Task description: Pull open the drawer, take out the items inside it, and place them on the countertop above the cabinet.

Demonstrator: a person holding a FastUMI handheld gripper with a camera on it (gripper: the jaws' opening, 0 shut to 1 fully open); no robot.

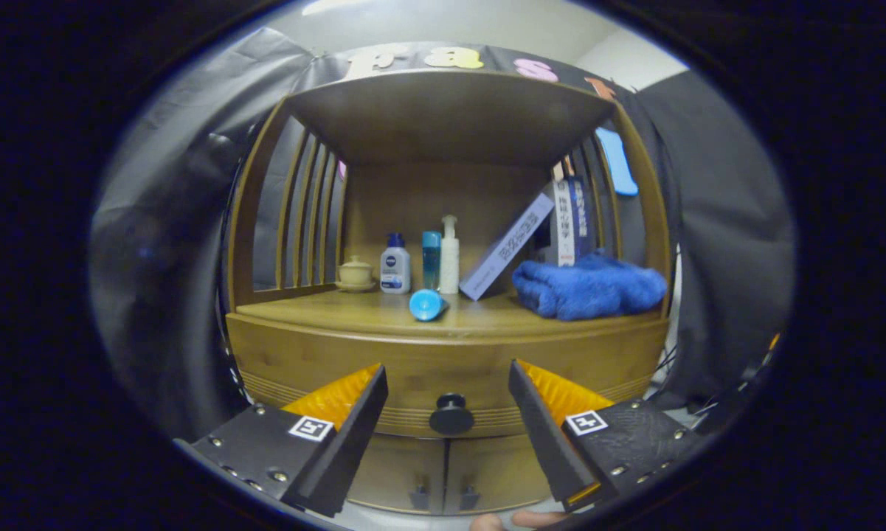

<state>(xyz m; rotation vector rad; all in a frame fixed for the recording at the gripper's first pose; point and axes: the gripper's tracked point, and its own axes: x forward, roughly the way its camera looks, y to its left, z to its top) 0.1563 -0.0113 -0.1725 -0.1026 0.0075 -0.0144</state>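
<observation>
While the drawer (443, 369) of the wooden cabinet (265, 354) sits fully closed, its round dark knob (451, 414) lies centred in the gap between the two fingers of the gripper (448, 380). The fingers stand wide apart and hold nothing; neither one touches the knob, and their tips sit level with the drawer front, one to each side of the knob.

Below the knob, two small cabinet doors (446, 472) are shut, each with its own small handle. Above the knob, the countertop (354, 310) carries several items. A blue capped tube (427, 304) lies on its side near the front edge, almost directly above the knob. Behind it, against the back panel, stand a white bottle with a blue cap (395, 264), a slim blue bottle (431, 259) and a white pump bottle (449, 255). Left of these rests a small lidded cup (355, 273). Right of the knob line, a slim box (507, 247) leans against upright books (569, 221), and a folded blue towel (589, 287) lies in front of them.
</observation>
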